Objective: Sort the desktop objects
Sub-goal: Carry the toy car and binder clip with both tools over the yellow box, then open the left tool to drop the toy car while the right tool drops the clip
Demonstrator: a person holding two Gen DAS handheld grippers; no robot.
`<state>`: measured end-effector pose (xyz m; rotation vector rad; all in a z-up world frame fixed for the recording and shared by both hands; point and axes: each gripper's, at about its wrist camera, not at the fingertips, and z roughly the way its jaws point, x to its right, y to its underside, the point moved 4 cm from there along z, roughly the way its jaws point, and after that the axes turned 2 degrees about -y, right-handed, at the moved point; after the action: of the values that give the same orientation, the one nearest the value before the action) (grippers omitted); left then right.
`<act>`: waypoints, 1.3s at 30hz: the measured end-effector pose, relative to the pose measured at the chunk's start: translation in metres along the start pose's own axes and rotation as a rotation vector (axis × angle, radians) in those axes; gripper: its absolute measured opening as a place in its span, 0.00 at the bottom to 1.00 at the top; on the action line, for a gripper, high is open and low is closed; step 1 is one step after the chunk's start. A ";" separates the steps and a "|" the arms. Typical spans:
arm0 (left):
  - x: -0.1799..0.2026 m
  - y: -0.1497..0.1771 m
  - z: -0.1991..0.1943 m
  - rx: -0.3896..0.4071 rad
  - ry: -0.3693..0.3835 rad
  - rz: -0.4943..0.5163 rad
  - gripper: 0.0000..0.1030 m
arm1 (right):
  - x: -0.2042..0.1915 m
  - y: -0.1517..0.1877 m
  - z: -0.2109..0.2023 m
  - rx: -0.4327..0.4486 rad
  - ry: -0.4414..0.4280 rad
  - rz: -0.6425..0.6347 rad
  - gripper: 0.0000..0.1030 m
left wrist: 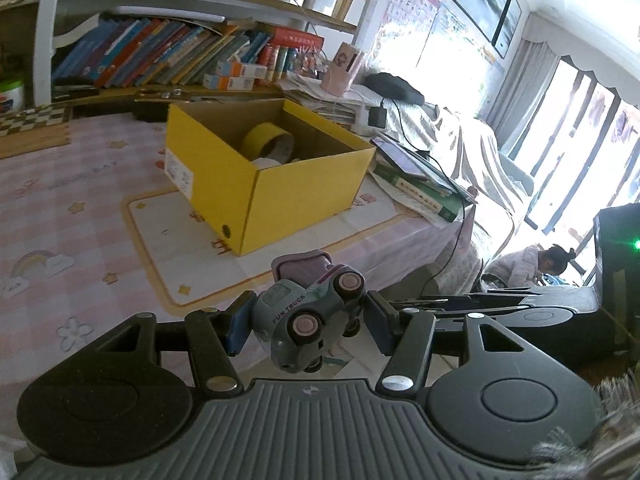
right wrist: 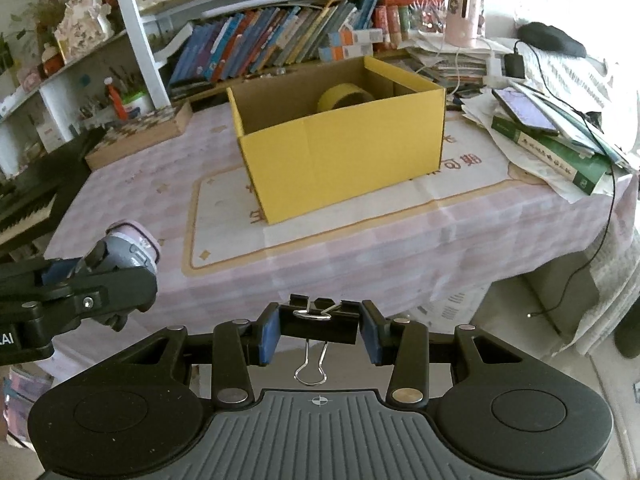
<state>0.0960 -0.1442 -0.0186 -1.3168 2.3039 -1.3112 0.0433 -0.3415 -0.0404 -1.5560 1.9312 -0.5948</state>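
We are in the carrying step: both hands are loaded and short of the yellow box [right wrist: 340, 148] that stands in the middle of the pink checked tablecloth [right wrist: 400, 248]. Our left gripper [left wrist: 304, 324] pinches one toy truck [left wrist: 308, 312] by its sides, wheels turned up towards the camera, held over the near edge of the table. Our right gripper [right wrist: 318, 330] pinches one black binder clip [right wrist: 318, 322] by its ends, its wire handle hanging down, also just short of the table edge.

As we judge it, the next move calls for bringing each load over the box's open top, clear of the near wall, and only then spreading the jaws so the thing drops inside.

Counting: one box, one truck, one clip, and one roll of yellow tape [left wrist: 266, 142] already lying in the box, with something pale beside it that we cannot make out. Nothing else loose lies on the cloth in front of the box.
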 end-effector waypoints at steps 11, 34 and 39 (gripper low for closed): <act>0.022 -0.027 0.052 -0.018 -0.031 -0.021 0.54 | 0.041 -0.034 0.027 -0.031 -0.044 -0.027 0.41; 0.024 -0.162 0.131 0.192 -0.238 0.048 0.54 | 0.067 -0.188 0.095 0.156 -0.196 -0.240 0.41; 0.004 -0.183 0.176 0.109 -0.291 0.106 0.54 | 0.061 -0.211 0.137 0.111 -0.195 -0.336 0.41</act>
<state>0.2976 -0.2935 0.0177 -1.2394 2.0458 -1.1126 0.2789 -0.4450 -0.0109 -1.8084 1.4800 -0.6490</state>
